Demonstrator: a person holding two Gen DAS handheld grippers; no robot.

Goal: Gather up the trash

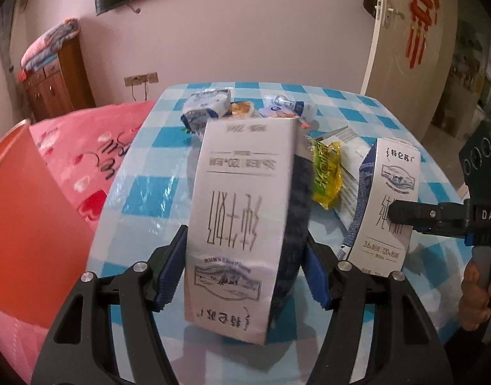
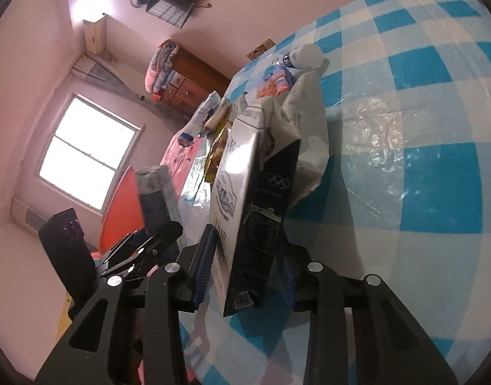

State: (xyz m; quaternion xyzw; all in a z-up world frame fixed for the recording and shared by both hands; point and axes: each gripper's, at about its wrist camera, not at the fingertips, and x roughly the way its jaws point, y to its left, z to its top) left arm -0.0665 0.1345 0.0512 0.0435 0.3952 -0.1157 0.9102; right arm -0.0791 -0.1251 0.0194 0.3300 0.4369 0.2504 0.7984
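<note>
Left wrist view: the left gripper (image 1: 242,276) has its jaws clenched on a white milk carton (image 1: 242,199) with a dark blue side, printed upside down, lifted over the blue-checked table (image 1: 142,192). At 3 o'clock the right gripper (image 1: 402,215) grasps a second carton (image 1: 386,221), upright. Two cartons in all. Behind lie one yellow wrapper (image 1: 327,176), a small bottle (image 1: 290,104) and crumpled packets (image 1: 207,106).

Right wrist view: the second carton (image 2: 245,211) sits clamped between the blue pads (image 2: 204,266), with a crumpled white bag (image 2: 309,134) just behind. The left gripper (image 2: 155,234) and its carton (image 2: 155,192) are at 9 o'clock.
</note>
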